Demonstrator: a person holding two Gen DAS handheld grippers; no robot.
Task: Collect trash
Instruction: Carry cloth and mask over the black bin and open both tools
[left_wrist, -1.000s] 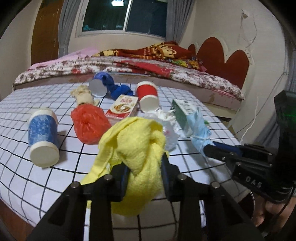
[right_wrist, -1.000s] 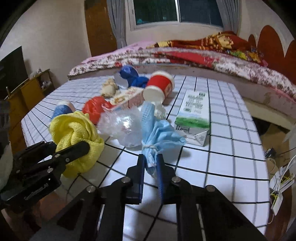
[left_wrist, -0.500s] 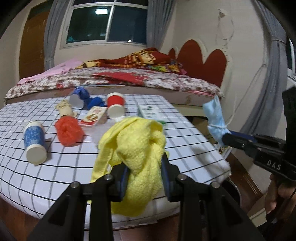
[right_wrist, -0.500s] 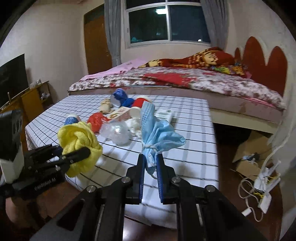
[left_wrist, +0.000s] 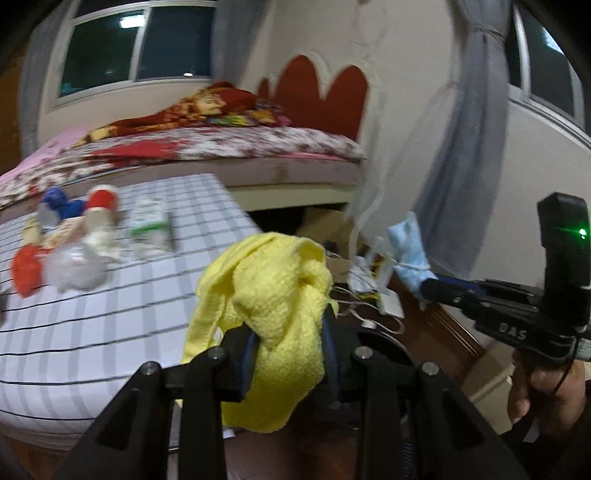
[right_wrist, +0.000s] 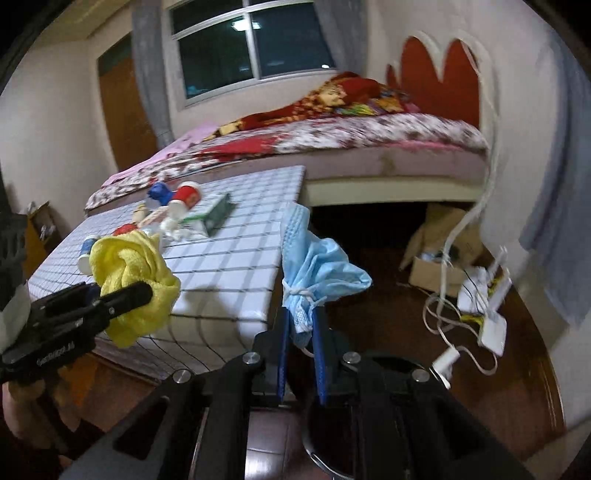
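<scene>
Both grippers have swung off the bench's (right_wrist: 229, 254) right edge; left gripper (left_wrist: 286, 345) clamps a yellow cloth (left_wrist: 273, 295), right gripper (right_wrist: 301, 326) pinches a blue mask (right_wrist: 314, 266), which could slip loose mid-swing.

Left gripper (left_wrist: 288, 354) clamps yellow cloth (left_wrist: 273, 306), cloth bulging above jaws and hanging below. Right gripper (left_wrist: 424, 286), held by hand (left_wrist: 546, 391) at right edge, pinches crumpled blue face mask (left_wrist: 408, 247). Both past edge of grid-pattern table (left_wrist: 110, 325). Blurred on table at left: red bag (left_wrist: 26, 269), clear plastic wad (left_wrist: 74, 266), red cup (left_wrist: 101, 206), green-white carton (left_wrist: 151, 225). Bed (left_wrist: 221, 147) behind; white cables (left_wrist: 376, 291) on dark floor.
</scene>
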